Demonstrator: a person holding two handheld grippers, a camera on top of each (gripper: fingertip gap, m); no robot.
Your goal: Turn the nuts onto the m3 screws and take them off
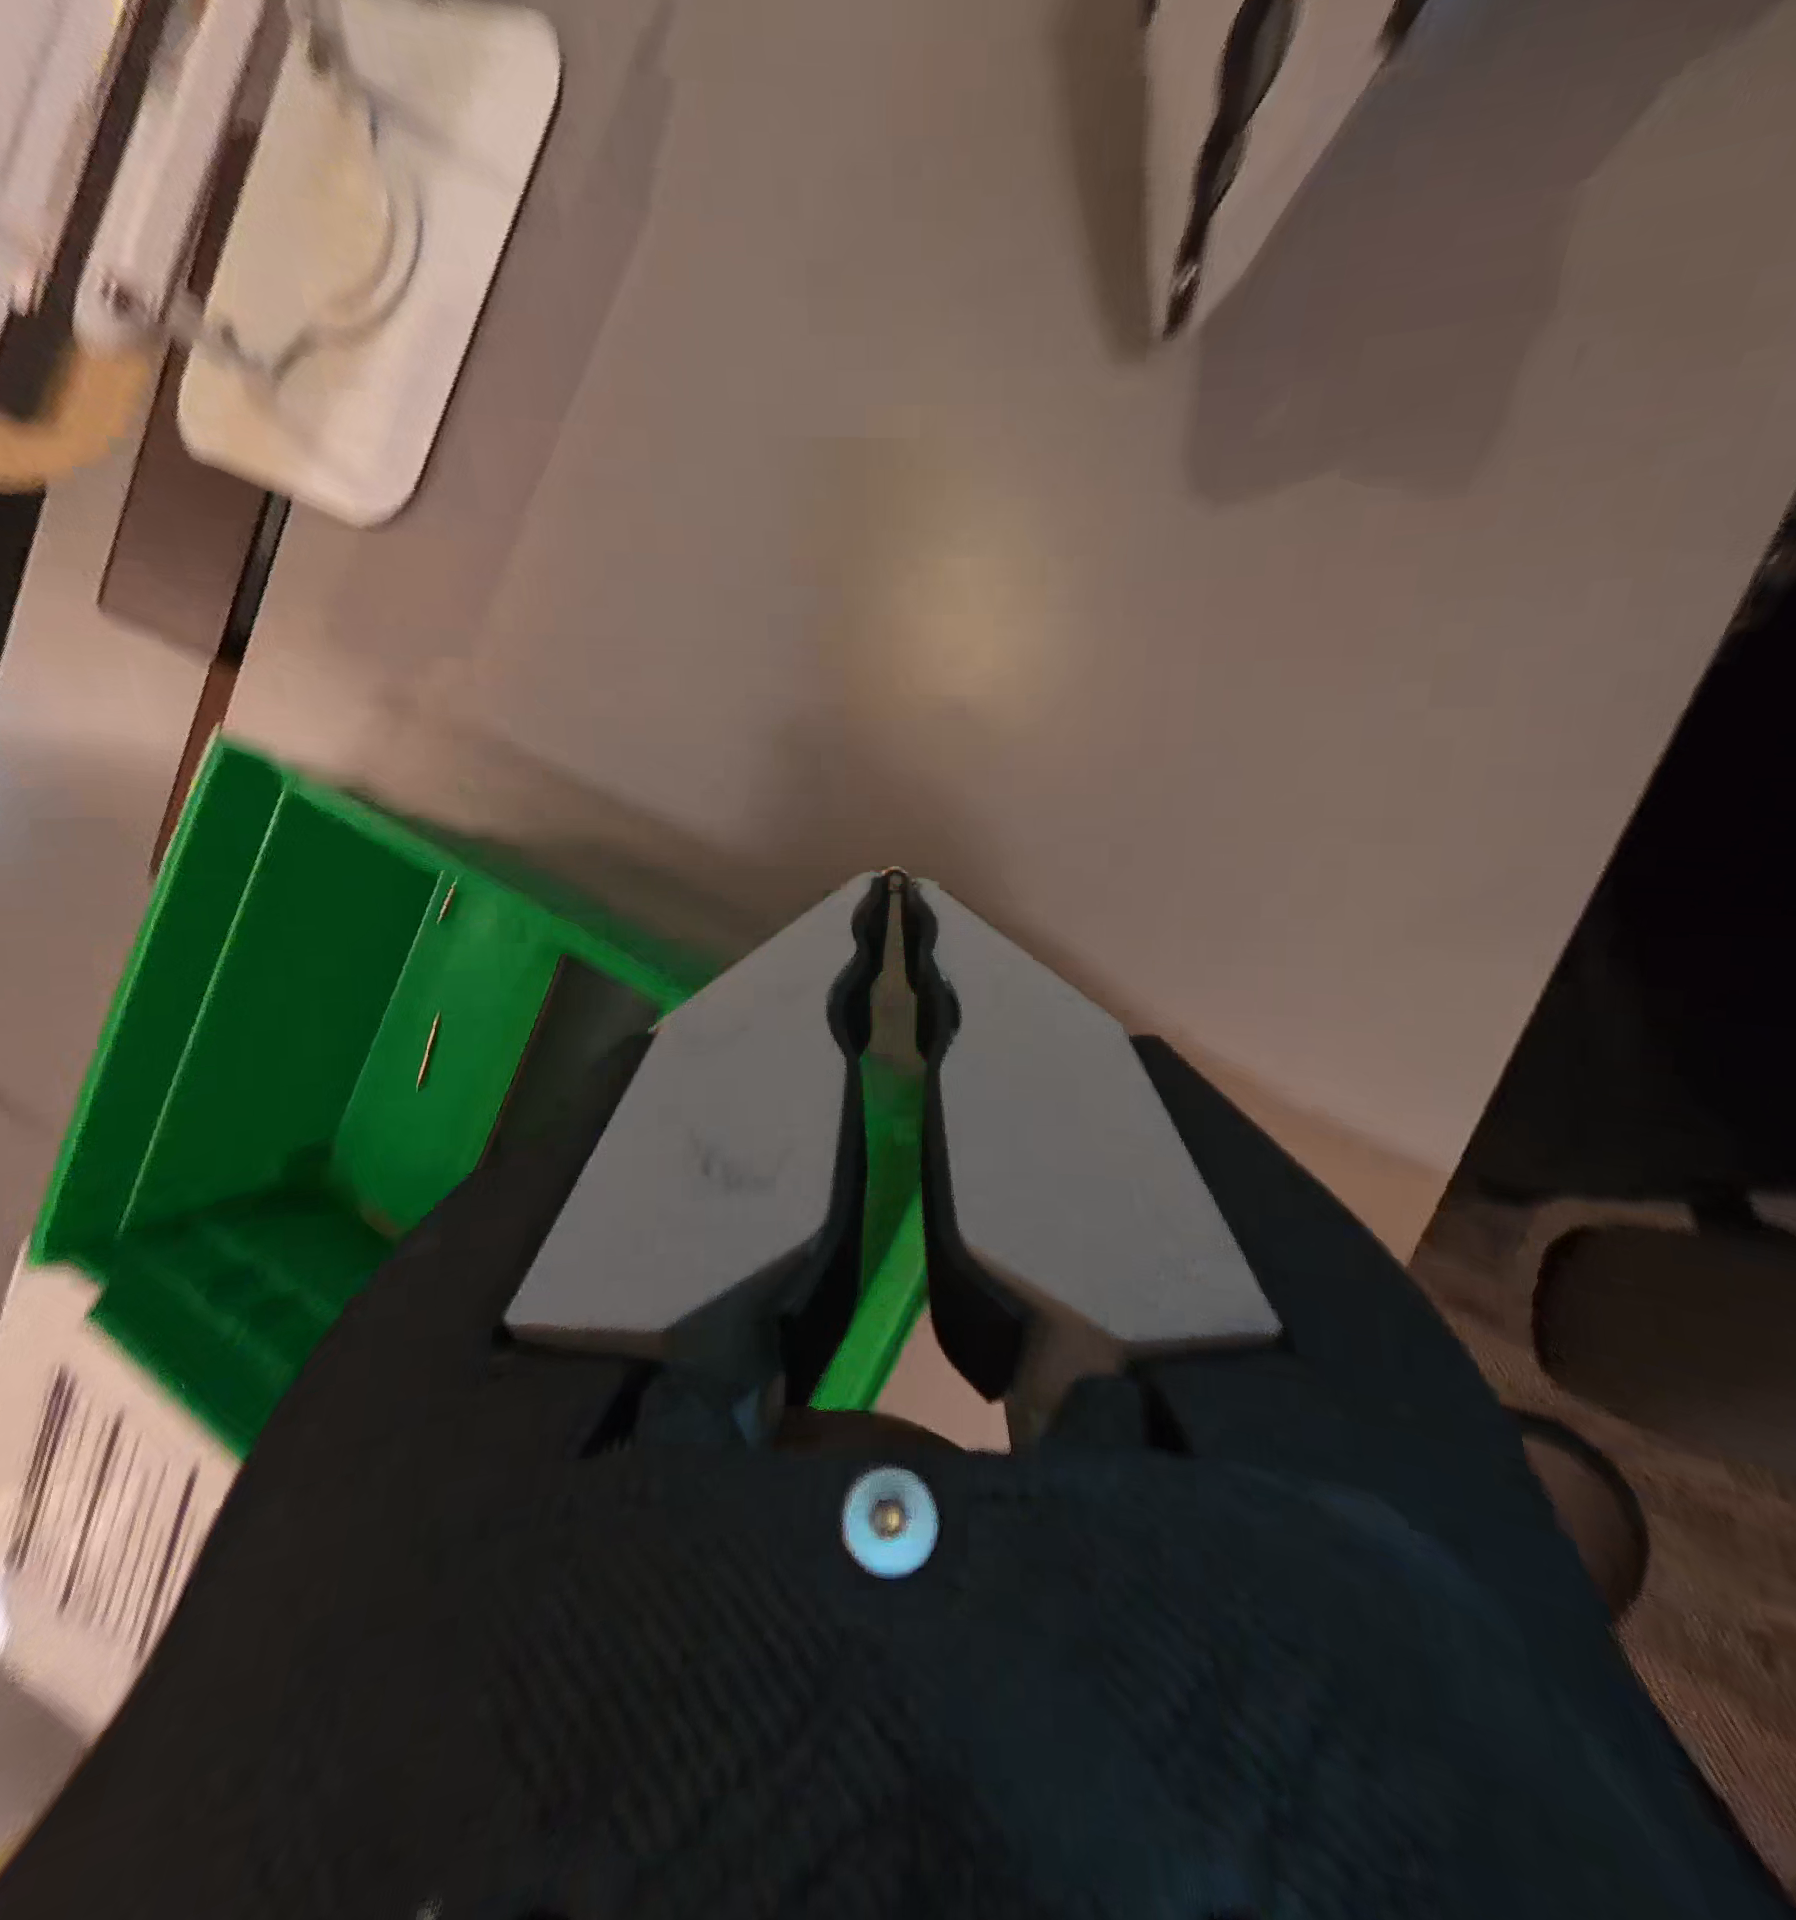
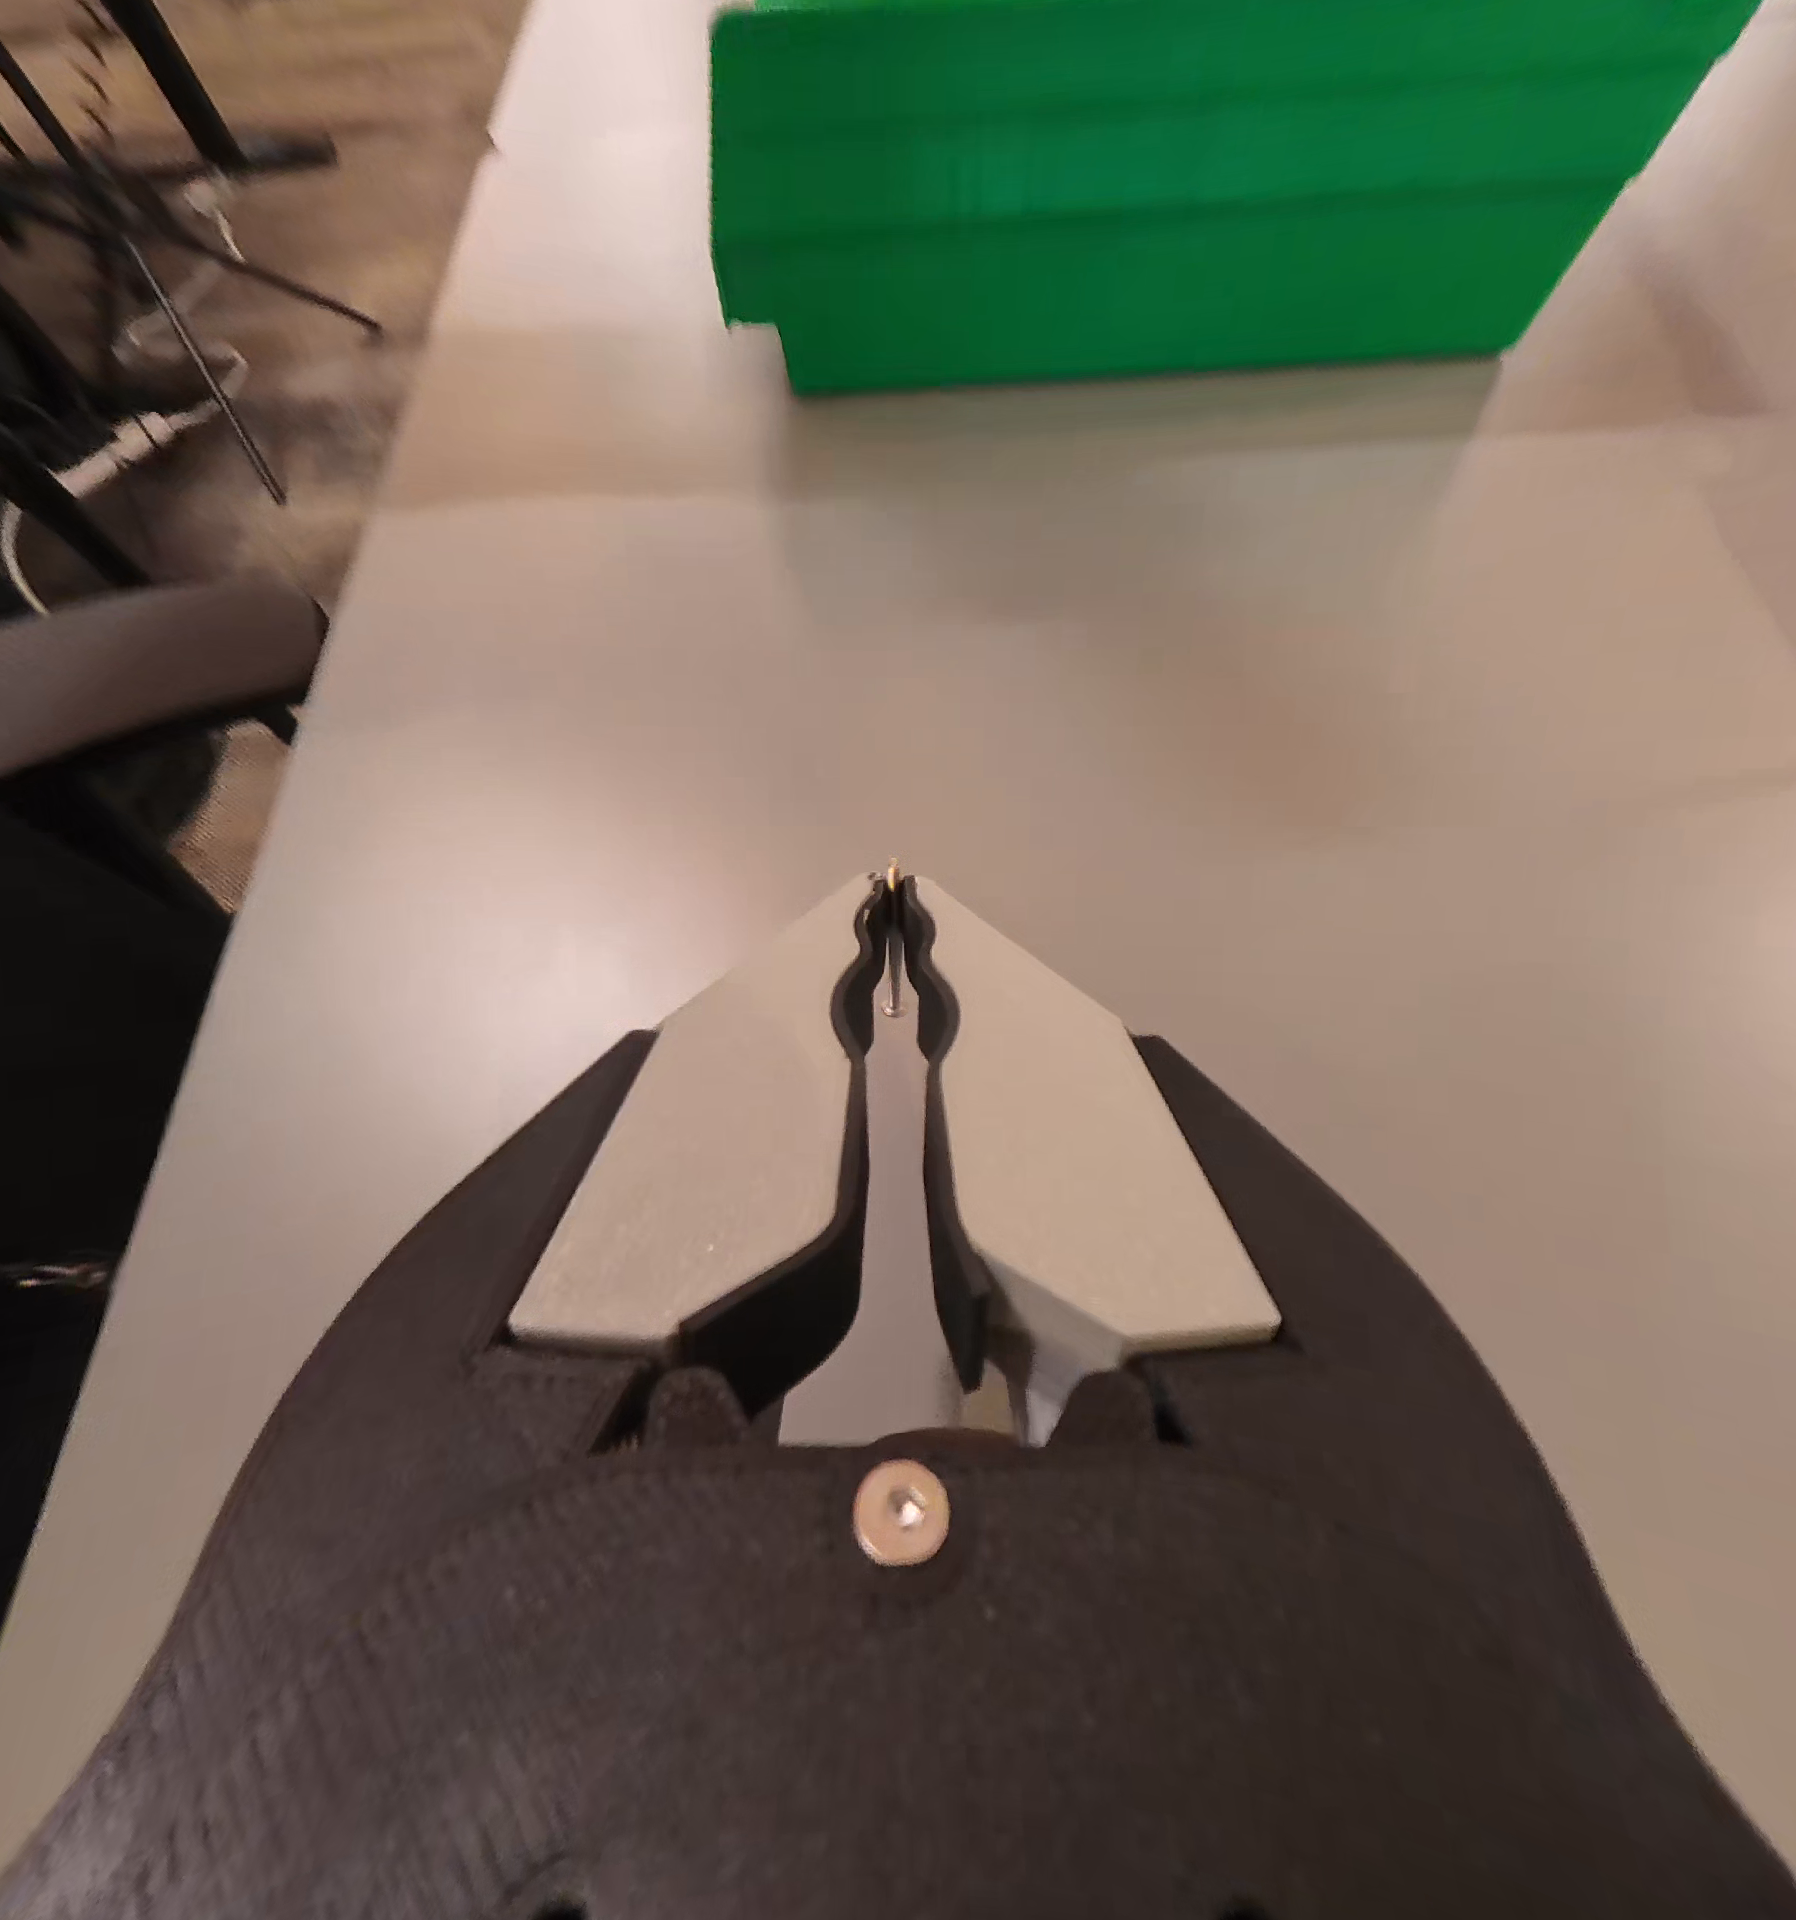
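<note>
In the left wrist view my left gripper (image 1: pixel 892 883) is shut, with a tiny dark round piece that looks like a nut (image 1: pixel 892 879) pinched at its very tips, above the pale table. In the right wrist view my right gripper (image 2: pixel 892 883) is shut on a thin screw (image 2: pixel 891 977). The screw lies along the gap between the fingers, its head toward the camera and its tip poking just past the fingertips. A green compartment bin (image 1: pixel 250 997) stands to the left of my left gripper, with two thin brass-coloured pieces (image 1: pixel 428 1049) inside. The bin (image 2: pixel 1133 187) lies ahead of my right gripper.
A white plastic packet (image 1: pixel 354 260) lies at the far left and a blurred dark-and-white object (image 1: pixel 1216 156) is at the top right. A white barcoded label (image 1: pixel 94 1507) lies by the bin. The table edge (image 2: pixel 281 810) runs along the left, with a chair (image 2: pixel 94 665) and black cables beyond it. The gap from one gripper's tips to the other's is roughly 20 cm.
</note>
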